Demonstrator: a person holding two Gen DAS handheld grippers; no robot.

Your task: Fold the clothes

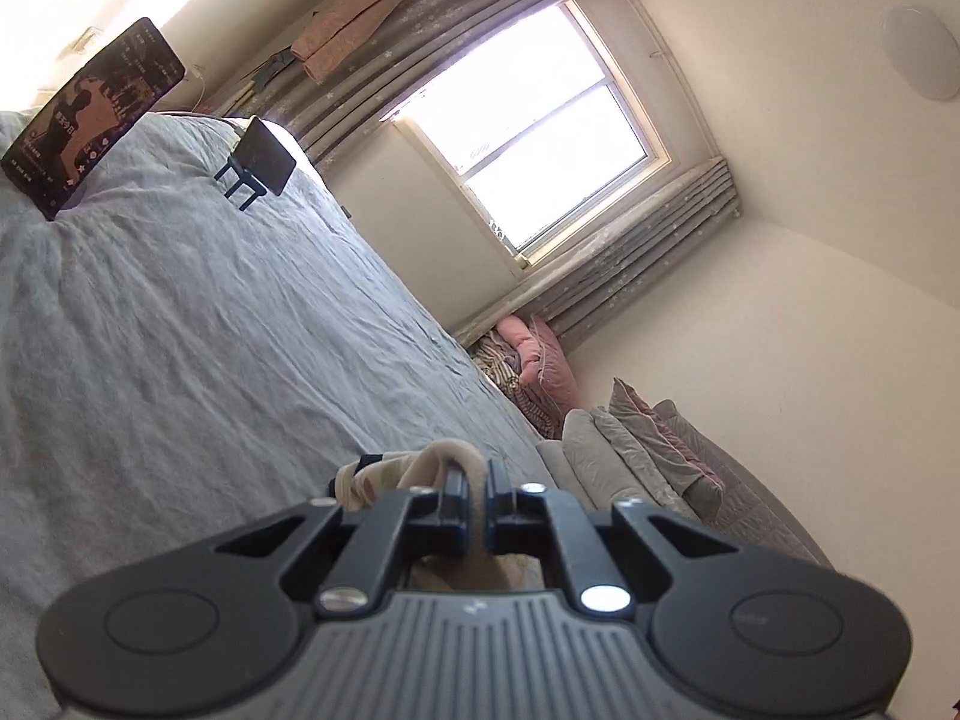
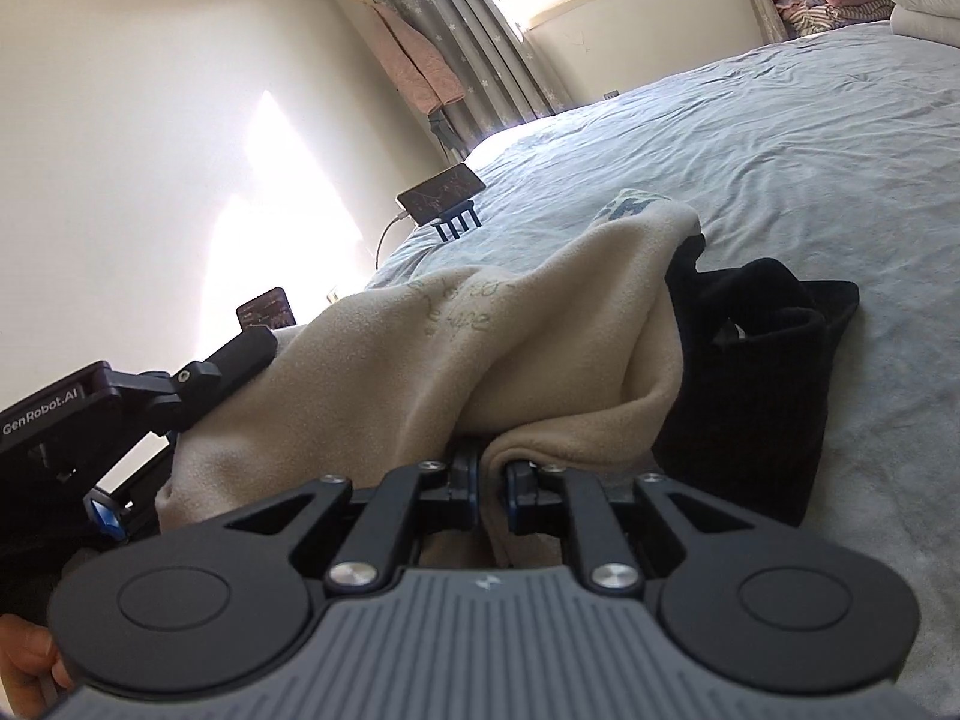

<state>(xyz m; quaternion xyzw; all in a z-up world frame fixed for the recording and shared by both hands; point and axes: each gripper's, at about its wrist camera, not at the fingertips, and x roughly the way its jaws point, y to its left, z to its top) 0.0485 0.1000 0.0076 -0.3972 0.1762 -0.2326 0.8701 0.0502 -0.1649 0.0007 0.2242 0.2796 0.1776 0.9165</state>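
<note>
A cream fleece garment [image 2: 480, 348] hangs lifted over the grey-blue bed sheet [image 2: 750, 138], stretched between both grippers. My right gripper [image 2: 491, 489] is shut on a fold of its edge, the cloth bunched between the pads. In the left wrist view my left gripper [image 1: 478, 501] is shut on another strip of the cream garment [image 1: 441, 459], which loops over the fingertips. The left gripper's body [image 2: 198, 384] shows at the left of the right wrist view, pressed into the cloth. A black garment [image 2: 750, 372] lies crumpled on the sheet just right of the cream one.
Two phones on small stands [image 1: 261, 159] [image 1: 90, 114] sit at the far side of the bed. Folded quilts and pillows [image 1: 648, 450] are piled at the bed's end under the curtained window [image 1: 528, 138]. A hand [image 2: 27, 654] shows at the lower left.
</note>
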